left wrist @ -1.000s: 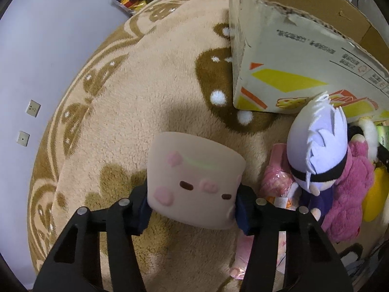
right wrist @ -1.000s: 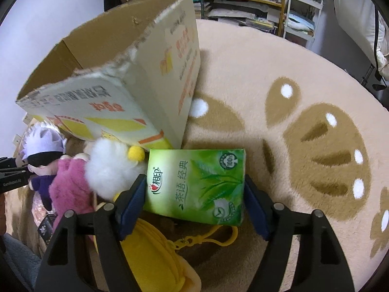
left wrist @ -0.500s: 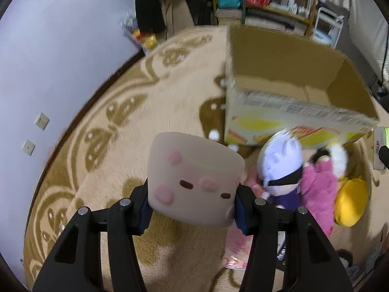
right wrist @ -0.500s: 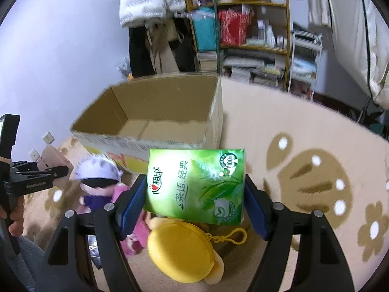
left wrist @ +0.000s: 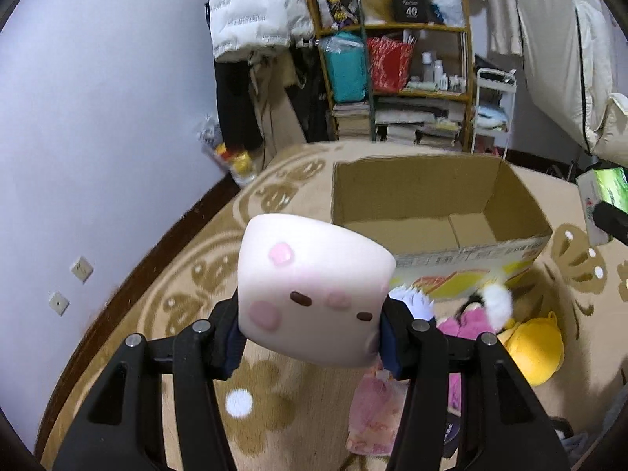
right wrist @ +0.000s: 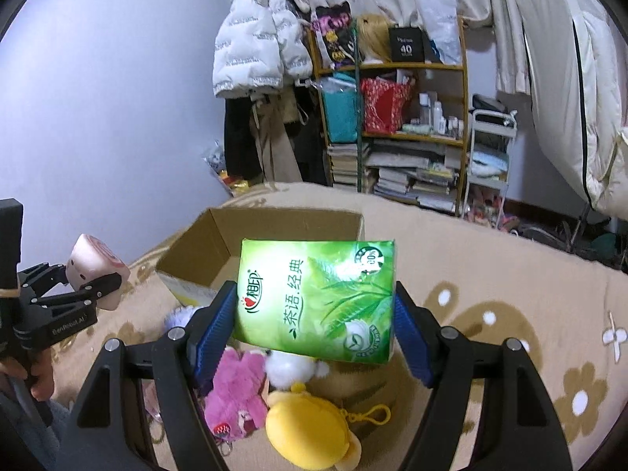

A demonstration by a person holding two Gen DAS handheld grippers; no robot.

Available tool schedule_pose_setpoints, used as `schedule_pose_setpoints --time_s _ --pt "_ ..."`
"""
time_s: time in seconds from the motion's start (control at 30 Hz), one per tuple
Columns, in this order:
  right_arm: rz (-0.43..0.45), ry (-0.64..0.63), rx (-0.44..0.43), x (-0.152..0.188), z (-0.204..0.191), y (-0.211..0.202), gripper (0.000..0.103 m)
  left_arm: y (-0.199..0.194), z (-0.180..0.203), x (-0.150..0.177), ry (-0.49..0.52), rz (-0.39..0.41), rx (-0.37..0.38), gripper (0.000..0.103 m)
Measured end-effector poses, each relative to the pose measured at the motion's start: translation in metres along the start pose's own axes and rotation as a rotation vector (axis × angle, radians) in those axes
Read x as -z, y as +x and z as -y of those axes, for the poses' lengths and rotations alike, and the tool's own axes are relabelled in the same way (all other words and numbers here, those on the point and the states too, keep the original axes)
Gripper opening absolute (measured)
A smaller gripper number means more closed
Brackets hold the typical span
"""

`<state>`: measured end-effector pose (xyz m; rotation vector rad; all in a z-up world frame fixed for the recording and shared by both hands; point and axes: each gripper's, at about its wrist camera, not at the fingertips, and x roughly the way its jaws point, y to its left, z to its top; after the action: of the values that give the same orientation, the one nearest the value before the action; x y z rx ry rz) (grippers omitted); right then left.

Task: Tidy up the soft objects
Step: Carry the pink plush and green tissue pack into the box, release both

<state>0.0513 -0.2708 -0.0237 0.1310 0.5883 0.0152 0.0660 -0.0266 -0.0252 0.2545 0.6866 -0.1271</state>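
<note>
Left gripper (left wrist: 310, 337) is clamped on a pink marshmallow-face plush (left wrist: 314, 290) at frame centre. Right gripper (right wrist: 314, 325) is clamped on a green tissue pack (right wrist: 316, 300) printed "茶语·经典", above the open cardboard box (right wrist: 212, 253). Left gripper's side reads "BenRobot.AI".

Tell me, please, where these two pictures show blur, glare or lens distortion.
Left wrist view: the marshmallow plush in the left gripper is sharp; the cardboard box rim and the toys on the rug are motion-smeared.
Right wrist view: glare on the green tissue pack in the right gripper; fisheye bends the shelf.
</note>
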Motion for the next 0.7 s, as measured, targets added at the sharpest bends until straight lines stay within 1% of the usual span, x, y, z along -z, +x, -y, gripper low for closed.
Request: schedule_pose_setpoints --time_s 0.13,0.3,0.43,0.5,0.7 --pt "0.018 -0.029 0.009 -0.008 -0.003 0.003 0.079 -0.002 0.003 -0.007 -0.006 0.039 0.011 0.053" --pt "0.032 -0.044 0.040 -0.016 -0.006 0.015 0.079 -0.002 0.005 -0.015 -0.017 0.086 0.004 0.053" --pt "0.048 -0.069 0.062 -0.019 -0.012 0.025 0.079 0.004 0.010 -0.023 -0.002 0.124 -0.008 0.054" --pt "0.057 -0.078 0.074 -0.022 -0.013 0.031 0.079 0.007 0.012 -0.025 0.001 0.133 -0.009 0.054" --pt "0.054 -0.083 0.069 -0.031 -0.016 0.057 0.079 0.021 0.013 -0.037 -0.006 0.161 -0.003 0.054"
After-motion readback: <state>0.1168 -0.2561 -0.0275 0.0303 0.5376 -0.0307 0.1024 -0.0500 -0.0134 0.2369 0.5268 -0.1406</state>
